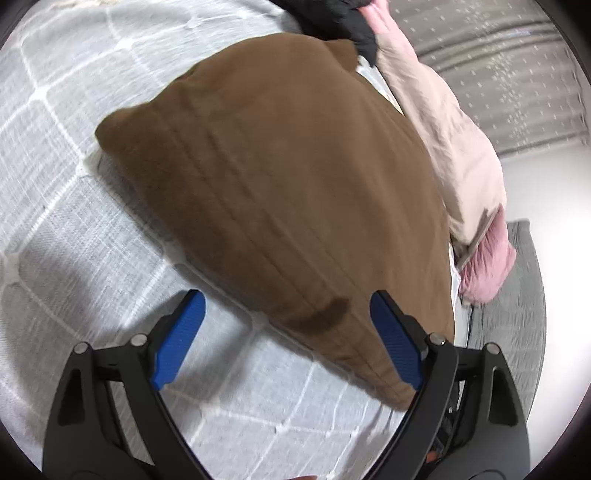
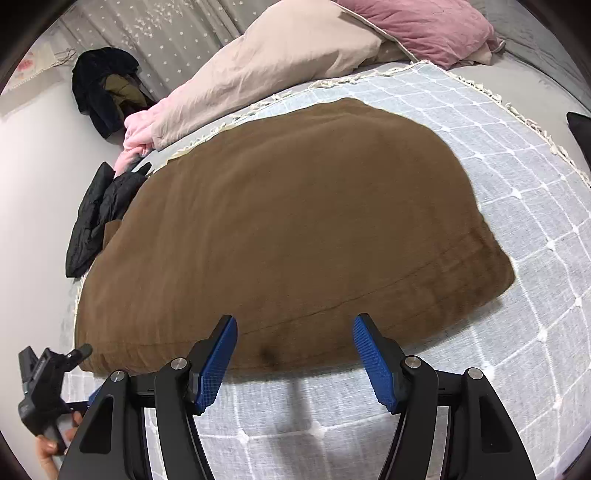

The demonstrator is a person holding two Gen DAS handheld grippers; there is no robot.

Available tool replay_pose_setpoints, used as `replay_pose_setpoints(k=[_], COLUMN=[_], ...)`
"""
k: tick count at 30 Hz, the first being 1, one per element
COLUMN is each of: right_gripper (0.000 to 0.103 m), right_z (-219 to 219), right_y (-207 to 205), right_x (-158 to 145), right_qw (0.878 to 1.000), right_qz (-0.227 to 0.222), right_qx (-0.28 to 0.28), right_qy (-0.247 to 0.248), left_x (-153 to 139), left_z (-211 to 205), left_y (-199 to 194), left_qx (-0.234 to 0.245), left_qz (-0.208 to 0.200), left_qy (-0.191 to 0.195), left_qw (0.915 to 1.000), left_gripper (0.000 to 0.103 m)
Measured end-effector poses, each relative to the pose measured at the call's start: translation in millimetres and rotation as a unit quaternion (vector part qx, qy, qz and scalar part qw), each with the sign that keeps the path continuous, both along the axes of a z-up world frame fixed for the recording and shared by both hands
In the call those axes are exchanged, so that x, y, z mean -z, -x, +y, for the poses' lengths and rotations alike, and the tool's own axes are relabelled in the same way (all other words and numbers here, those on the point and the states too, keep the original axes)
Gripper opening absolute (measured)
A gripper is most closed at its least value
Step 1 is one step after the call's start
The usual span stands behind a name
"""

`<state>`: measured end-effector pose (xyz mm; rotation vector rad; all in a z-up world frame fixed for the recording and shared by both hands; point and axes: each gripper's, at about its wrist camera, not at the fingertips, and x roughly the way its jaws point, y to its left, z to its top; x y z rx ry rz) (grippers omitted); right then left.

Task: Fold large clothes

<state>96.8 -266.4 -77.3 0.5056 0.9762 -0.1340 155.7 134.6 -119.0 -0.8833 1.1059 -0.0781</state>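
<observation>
A large brown garment (image 1: 288, 192) lies folded flat on a grey checked bedspread (image 1: 55, 155); it also shows in the right wrist view (image 2: 295, 229). My left gripper (image 1: 288, 306) is open and empty, hovering just over the garment's near edge. My right gripper (image 2: 293, 328) is open and empty, its blue pads (image 2: 373, 358) above the garment's near hem. The left gripper also shows at the lower left of the right wrist view (image 2: 51, 373), held by a hand.
A beige duvet (image 2: 280, 62) and a pink pillow (image 2: 421, 29) lie along the far side of the bed. Black clothes (image 2: 99, 218) lie at the bed's left edge, more black clothes (image 2: 103, 85) beyond. The bedspread (image 2: 517, 221) extends right.
</observation>
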Motion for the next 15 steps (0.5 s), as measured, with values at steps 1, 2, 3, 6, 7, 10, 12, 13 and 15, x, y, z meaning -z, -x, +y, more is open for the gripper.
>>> replay_pose_setpoints(k=[1,2,3,6,7,10,12,13,15], right_gripper=[0.066,0.066,0.066,0.067,0.067,0.067,0.067,0.067,0.067], right_z=[1.6,3.8,4.6,8.8,9.9,11.5,12.4,12.4,12.4], right_y=[-1.2,-3.2,-3.8,-8.2,-9.6,-12.0,-13.2,-13.3,-13.1], right_x=[0.9,1.9,2.5,4.8,5.9,8.9,9.6,9.7,9.4], right_qw=[1.000,1.000,1.000,1.000,1.000,1.000,1.000,1.000,1.000], right_qz=[0.001,0.002,0.002,0.005,0.006,0.010,0.010,0.009,0.005], right_qx=[-0.002,-0.004,-0.005,-0.006,-0.006,-0.007,-0.008,-0.007,-0.008], right_qy=[-0.003,-0.006,-0.007,-0.008,-0.008,-0.007,-0.006,-0.005,-0.001], left_x=[3.5,4.9,6.4,7.9,9.9,17.2,19.4,20.3,23.6], left_z=[2.5,4.0,6.3,12.5,15.2,23.3,25.6,26.5,29.2], left_y=[-1.3,-2.8,-3.8,-9.6,-11.7,-15.5,-15.8,-15.9,-15.5], left_qx=[-0.013,-0.021,-0.035,-0.064,-0.074,-0.105,-0.115,-0.119,-0.129], left_qz=[-0.004,-0.009,-0.019,-0.045,-0.051,-0.067,-0.072,-0.071,-0.067], left_qy=[0.005,0.010,0.019,0.038,0.044,0.065,0.063,0.061,0.064], left_qw=[0.9999,0.9997,0.9990,0.9962,0.9950,0.9901,0.9888,0.9884,0.9873], left_gripper=[0.091,0.091,0.091,0.091,0.090,0.086,0.079,0.071,0.062])
